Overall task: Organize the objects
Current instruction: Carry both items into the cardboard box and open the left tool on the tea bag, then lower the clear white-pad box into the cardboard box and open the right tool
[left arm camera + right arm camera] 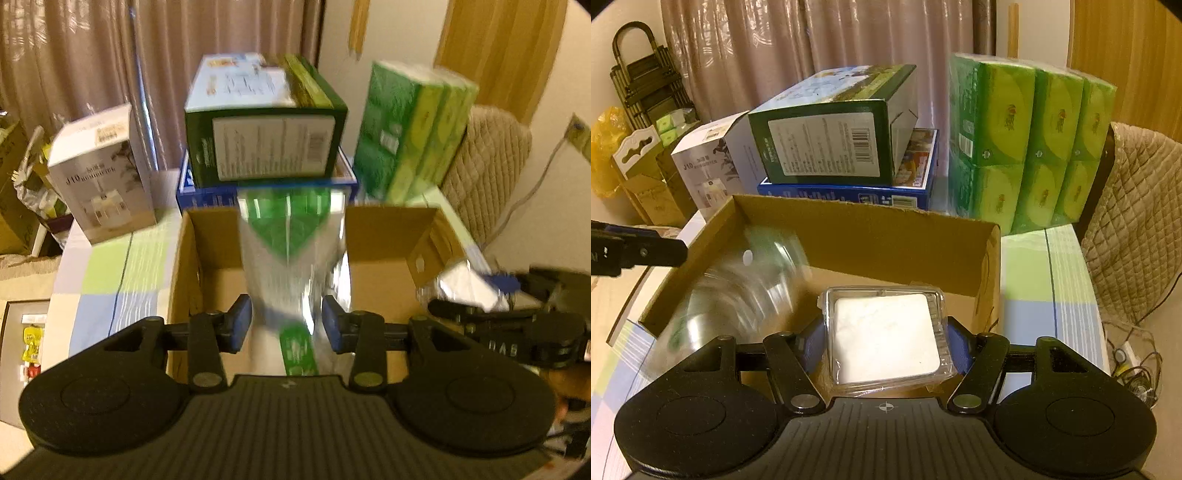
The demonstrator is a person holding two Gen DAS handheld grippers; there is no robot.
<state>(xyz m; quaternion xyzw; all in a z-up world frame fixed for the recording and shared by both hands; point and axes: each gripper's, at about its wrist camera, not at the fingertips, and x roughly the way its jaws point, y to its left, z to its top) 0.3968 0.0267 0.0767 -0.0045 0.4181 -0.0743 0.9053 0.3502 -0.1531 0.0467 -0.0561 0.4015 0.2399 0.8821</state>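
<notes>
Over the cardboard box (871,236): left gripper (287,325) pinching a blurred, prob. light, crinkly, slippery plastic pack (291,254); right gripper (886,347) clamping a stiff clear tray (886,336) by its sides.

Pleated taupe curtains (820,48) hang across the back of the room, shiny in warm indoor light. To their right stands a cream wall (338,29), then a wooden door (1126,55). A chair draped in a quilted beige cover (1137,221) sits beside the counter, whose cloth (1034,280) is checked in pale green, blue and white. A folded metal hand cart (646,77) leans in the left corner.
</notes>
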